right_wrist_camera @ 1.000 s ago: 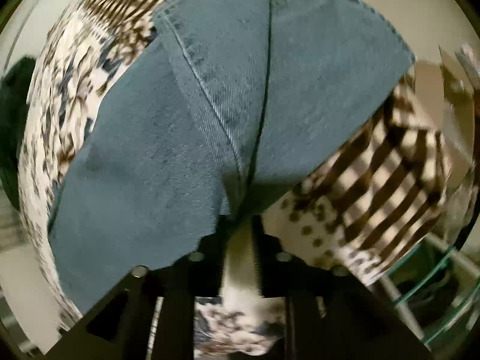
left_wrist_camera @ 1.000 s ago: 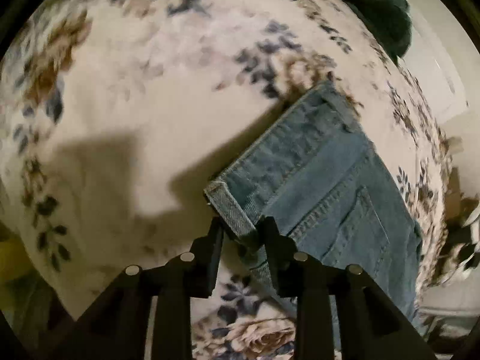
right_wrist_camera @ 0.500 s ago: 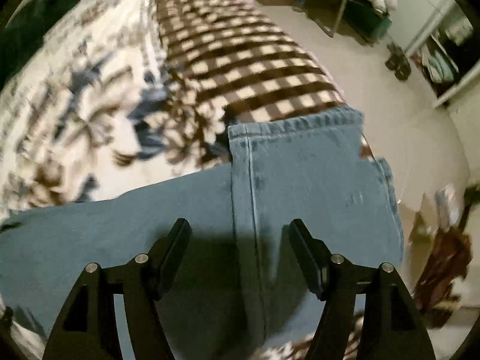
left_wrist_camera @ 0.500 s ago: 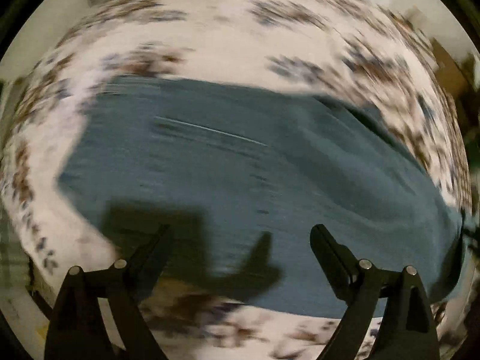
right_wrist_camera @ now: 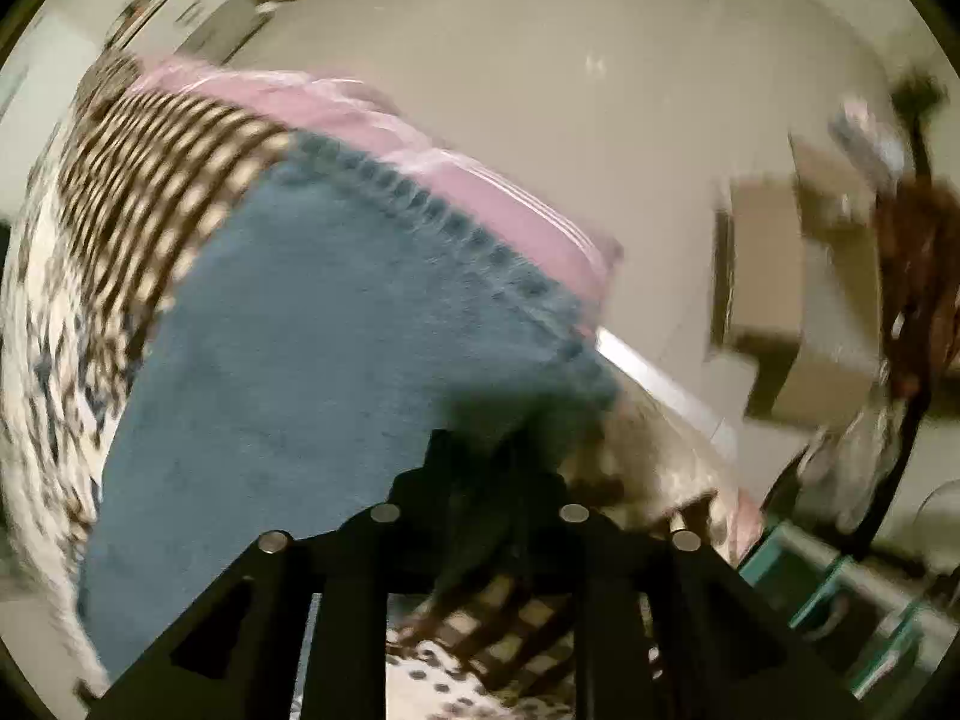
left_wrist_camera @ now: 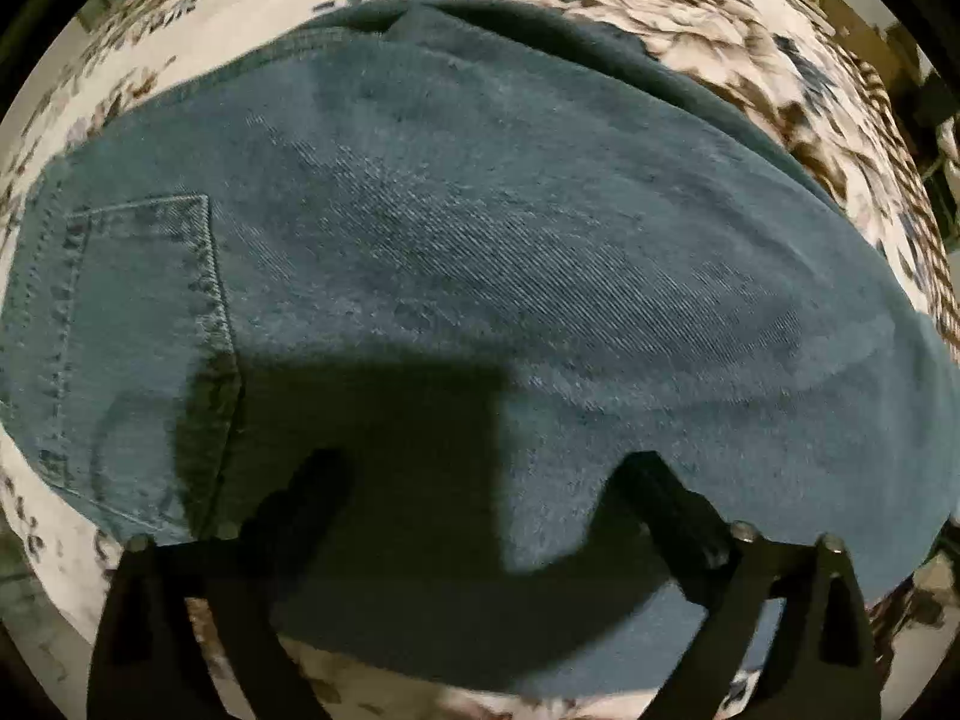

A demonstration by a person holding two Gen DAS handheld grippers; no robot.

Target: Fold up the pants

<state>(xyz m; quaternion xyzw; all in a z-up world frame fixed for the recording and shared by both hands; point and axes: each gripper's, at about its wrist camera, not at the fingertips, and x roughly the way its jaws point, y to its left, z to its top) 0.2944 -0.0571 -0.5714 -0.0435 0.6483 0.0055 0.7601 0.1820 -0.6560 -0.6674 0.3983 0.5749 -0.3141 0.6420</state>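
**Hem corner pinched, next fold pending**

On the left, the left hand-held gripper (left_wrist_camera: 480,480) hovers low over the pants (left_wrist_camera: 480,252), its fingers spread wide with nothing between them. The jeans lie flat on a bed with a floral bedspread (left_wrist_camera: 690,18), a back pocket (left_wrist_camera: 138,324) showing at the left edge of that view. This reads as a pause between folds: the denim appears already doubled once.

On the right, the right hand-held gripper (right_wrist_camera: 498,456) looks pressed together on the hem corner of the pants (right_wrist_camera: 312,372), though blur and shadow hide the fingertips. The next move probably calls for lifting that end and carrying it over toward the pocket end, with the left one steadying or pinching the other corner.

Beyond the hem lie a brown checked blanket (right_wrist_camera: 162,156) and a pink cloth (right_wrist_camera: 420,144). Farther right are pale floor (right_wrist_camera: 600,60) and a cardboard box (right_wrist_camera: 798,276).
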